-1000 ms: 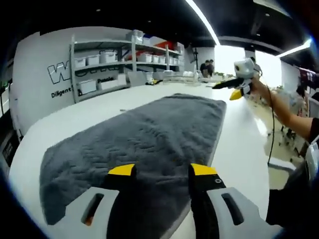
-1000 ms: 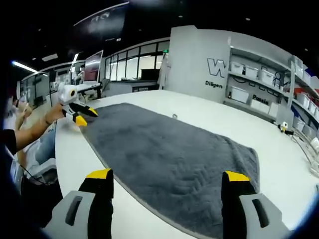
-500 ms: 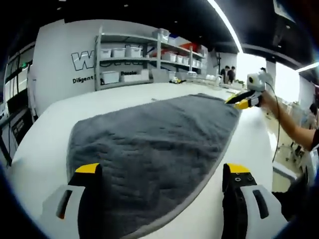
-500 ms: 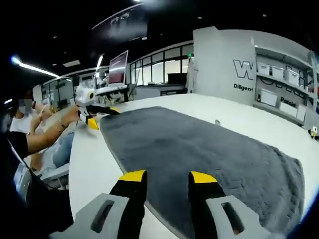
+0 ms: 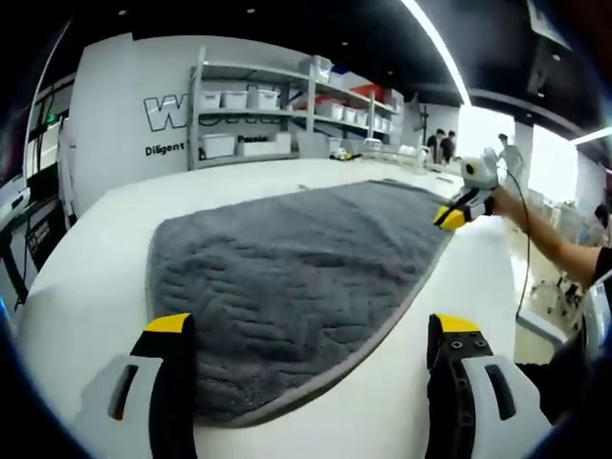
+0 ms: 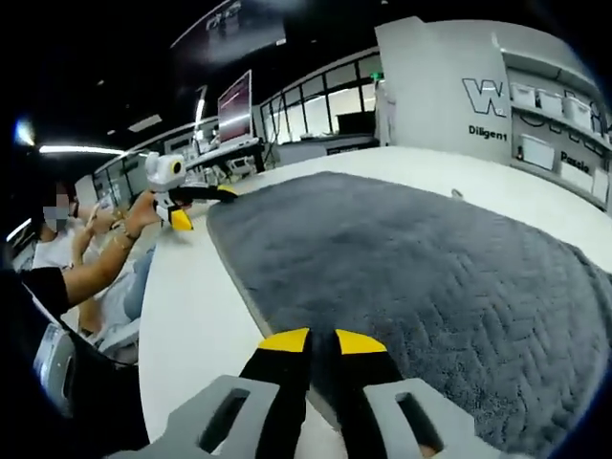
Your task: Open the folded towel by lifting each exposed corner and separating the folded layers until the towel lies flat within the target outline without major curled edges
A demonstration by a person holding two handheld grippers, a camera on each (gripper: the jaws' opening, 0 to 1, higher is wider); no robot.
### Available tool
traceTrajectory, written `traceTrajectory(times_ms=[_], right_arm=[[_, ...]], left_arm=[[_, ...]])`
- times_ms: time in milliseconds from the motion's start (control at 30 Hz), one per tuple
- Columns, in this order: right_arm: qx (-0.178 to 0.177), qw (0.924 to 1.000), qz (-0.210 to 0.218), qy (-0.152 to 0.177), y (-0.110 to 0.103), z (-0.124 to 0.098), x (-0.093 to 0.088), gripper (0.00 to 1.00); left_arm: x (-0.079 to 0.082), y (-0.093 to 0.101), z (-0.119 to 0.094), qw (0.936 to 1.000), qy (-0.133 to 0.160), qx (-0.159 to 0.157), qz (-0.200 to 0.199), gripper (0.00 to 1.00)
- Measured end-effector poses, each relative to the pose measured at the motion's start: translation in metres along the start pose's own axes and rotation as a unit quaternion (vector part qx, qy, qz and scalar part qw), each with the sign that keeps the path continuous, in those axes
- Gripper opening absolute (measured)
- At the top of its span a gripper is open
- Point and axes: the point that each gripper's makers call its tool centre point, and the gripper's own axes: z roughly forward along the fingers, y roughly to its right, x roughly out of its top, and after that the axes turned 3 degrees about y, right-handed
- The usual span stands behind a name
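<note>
At six o'clock of the left gripper view, left gripper (image 5: 311,335) with its yellow-tipped jaws spread wide, one at seven o'clock and one at five o'clock, nothing between them but the near end of the grey towel (image 5: 296,258). Just beyond the jaws, the rounded near edge of that towel, spread flat on the white table (image 5: 81,287) and running away toward one o'clock. Out at two o'clock, by the towel's far end, the right gripper (image 5: 453,216) held in a person's hand (image 5: 502,201), yellow tips close together at the towel's edge; whether gripping the fabric cannot be told from here. Past the table at eleven o'clock, grey shelving (image 5: 258,105) with white bins against a white wall. At six o'clock of the right gripper view, right gripper (image 6: 321,340) with jaws nearly closed, yellow tips almost touching right at the towel's (image 6: 411,258) hemmed edge, though any pinched fabric is hidden. Towel stretching from there toward three o'clock and twelve o'clock across the table (image 6: 196,296). At ten o'clock, left gripper (image 6: 203,204), jaws parted, over the towel's far corner.
</note>
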Motion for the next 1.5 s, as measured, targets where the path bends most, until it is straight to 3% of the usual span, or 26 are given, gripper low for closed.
traceTrajectory(times_ms=[467,600,733,867,1000,1200,1300,1500], right_arm=[[0.004,0.9999,-0.009,-0.004,-0.014,-0.005,-0.005,0.05],[0.005,0.9999,-0.015,0.004,-0.021,-0.008,-0.004,0.21],[-0.056,0.9958,-0.063,0.036,-0.004,-0.025,0.01,0.37],[-0.098,0.9916,-0.056,0.064,0.015,-0.046,0.018,0.5],[-0.126,0.9869,-0.073,0.068,0.03,-0.065,0.018,0.7],[-0.17,0.9824,-0.068,0.037,0.055,-0.093,0.001,0.88],[-0.201,0.9769,-0.06,0.041,0.07,-0.11,-0.002,0.99],[-0.227,0.972,-0.035,0.049,0.092,-0.144,-0.011,0.99]], left_arm=[[-0.012,-0.002,-0.003,0.9997,-0.023,0.002,-0.009,0.99],[-0.012,-0.001,-0.005,0.9997,-0.022,-0.001,-0.011,0.99],[-0.008,-0.002,-0.008,0.9998,-0.01,-0.002,-0.014,0.99],[0.0,-0.005,-0.013,0.9999,0.009,0.006,-0.013,0.99],[0.008,-0.009,-0.019,0.9993,0.03,0.017,-0.01,0.99],[0.012,-0.019,-0.028,0.9986,0.041,0.032,-0.012,0.99],[0.013,-0.021,-0.031,0.9982,0.047,0.036,-0.013,0.99],[0.01,-0.027,-0.035,0.9979,0.046,0.042,-0.018,0.99]])
